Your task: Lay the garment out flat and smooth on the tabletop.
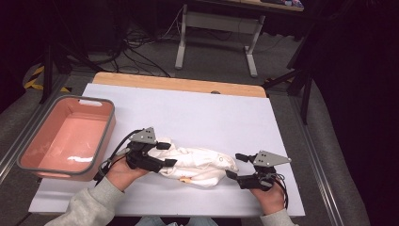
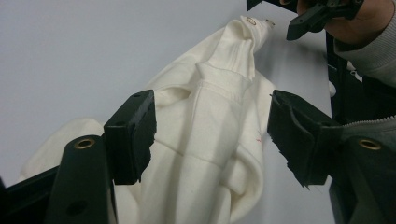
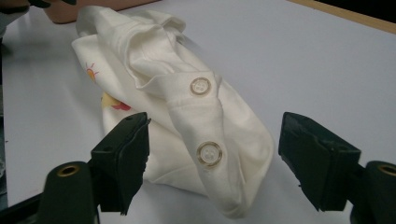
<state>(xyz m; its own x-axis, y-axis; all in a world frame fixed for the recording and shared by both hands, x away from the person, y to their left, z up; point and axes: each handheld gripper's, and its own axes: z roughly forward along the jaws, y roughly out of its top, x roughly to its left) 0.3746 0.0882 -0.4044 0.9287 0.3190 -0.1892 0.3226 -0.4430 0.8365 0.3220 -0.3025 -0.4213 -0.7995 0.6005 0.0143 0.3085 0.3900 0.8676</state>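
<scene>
Two grippers, left gripper (image 1: 165,154) and right gripper (image 1: 236,165), jaws wide apart and empty, flank a crumpled white garment (image 1: 197,165), likely light, limp, best pinched at its buttoned band (image 3: 201,116).

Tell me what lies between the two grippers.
In the high view, the crumpled white garment lies between the left gripper and right gripper, on the white table.
</scene>
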